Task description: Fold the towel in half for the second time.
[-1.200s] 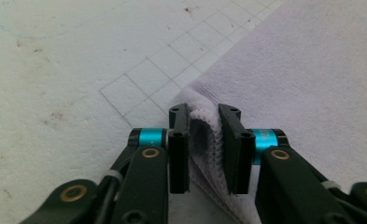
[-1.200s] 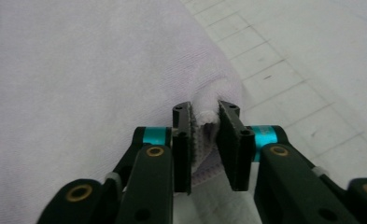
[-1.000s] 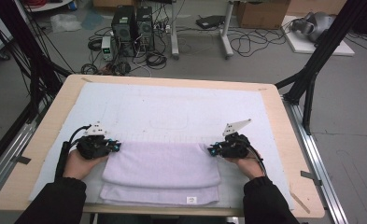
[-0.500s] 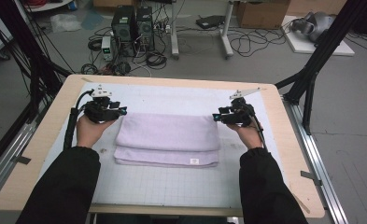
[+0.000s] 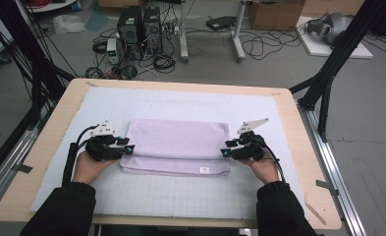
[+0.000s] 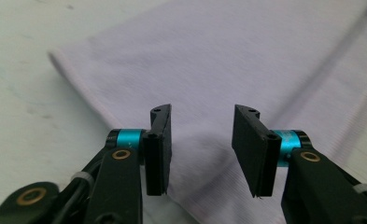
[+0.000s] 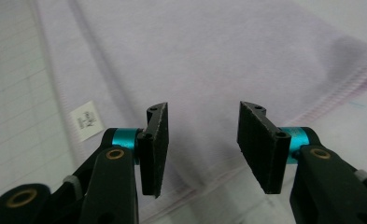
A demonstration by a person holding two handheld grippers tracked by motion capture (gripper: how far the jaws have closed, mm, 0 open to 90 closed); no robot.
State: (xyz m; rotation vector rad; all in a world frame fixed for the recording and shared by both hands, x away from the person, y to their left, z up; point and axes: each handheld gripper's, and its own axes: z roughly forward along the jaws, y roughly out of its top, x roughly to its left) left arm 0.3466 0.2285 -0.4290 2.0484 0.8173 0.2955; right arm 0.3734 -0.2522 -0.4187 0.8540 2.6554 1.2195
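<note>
Since the moment before, both hands had drawn back toward the person's side of the table [image 5: 48,147], and the towel [image 5: 178,142] no longer sat with its far edge between them: it lay flat and folded on the white gridded mat [image 5: 180,196], a long lilac rectangle with a small white label [image 5: 204,170] near its front right corner. A second earlier the hands had been low at the near edge with the cloth pinched up; half a second earlier they had carried it far up the table. Now they flanked the towel's short ends.

The left gripper [image 5: 128,147] rested at the towel's left end, pointing inward. Its jaws had just been opening (they stood clearly apart in the left gripper view [image 6: 202,149]), and the cloth lay under and beyond the gap, not pressed by either pad.

The right gripper [image 5: 225,152] sat at the towel's right end, pointing in from the other side. Its jaws were likewise parted [image 7: 203,148], with the towel's hemmed edge running beneath them and nothing clamped. The label [image 7: 87,120] showed just to one side of it.
</note>
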